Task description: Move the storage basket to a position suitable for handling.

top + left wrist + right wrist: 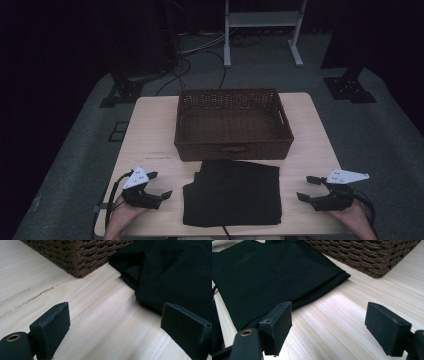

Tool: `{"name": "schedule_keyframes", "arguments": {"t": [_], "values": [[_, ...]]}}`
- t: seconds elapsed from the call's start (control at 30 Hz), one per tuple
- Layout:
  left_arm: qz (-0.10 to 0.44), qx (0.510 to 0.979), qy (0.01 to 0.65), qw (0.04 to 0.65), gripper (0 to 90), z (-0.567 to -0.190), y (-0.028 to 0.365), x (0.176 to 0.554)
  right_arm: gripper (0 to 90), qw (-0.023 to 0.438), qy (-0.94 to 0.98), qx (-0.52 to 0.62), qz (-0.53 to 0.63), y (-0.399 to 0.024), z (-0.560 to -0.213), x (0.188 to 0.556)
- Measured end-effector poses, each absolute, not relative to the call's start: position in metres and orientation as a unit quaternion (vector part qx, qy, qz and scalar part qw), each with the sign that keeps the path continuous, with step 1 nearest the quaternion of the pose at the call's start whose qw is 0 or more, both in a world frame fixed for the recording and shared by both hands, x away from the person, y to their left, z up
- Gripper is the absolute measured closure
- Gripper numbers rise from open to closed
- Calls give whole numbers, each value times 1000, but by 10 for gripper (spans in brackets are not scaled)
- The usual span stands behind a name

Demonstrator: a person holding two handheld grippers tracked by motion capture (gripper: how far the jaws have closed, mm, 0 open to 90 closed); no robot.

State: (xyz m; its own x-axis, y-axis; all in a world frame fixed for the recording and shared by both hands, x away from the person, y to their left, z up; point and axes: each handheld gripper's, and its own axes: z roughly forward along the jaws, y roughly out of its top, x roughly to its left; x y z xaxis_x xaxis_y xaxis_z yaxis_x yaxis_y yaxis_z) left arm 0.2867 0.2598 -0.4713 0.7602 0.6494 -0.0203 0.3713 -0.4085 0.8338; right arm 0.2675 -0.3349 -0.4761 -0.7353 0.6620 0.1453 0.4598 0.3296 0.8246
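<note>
Folded black cloth [232,192] is lying flat at near-centre of light wooden counter [310,130], touching front wall of brown woven wicker basket [233,123]. L hand-held gripper [159,185] & R hand-held gripper [307,188] are being held w/ jaws apart, either side of cloth, nothing gripped.
</note>
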Motion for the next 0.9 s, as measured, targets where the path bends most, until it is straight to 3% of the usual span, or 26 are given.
{"name": "schedule_keyframes", "arguments": {"t": [0.9], "values": [[153,860,241,423,78,-434,229,293,195,108,842,300,436,-307,-439,272]]}}
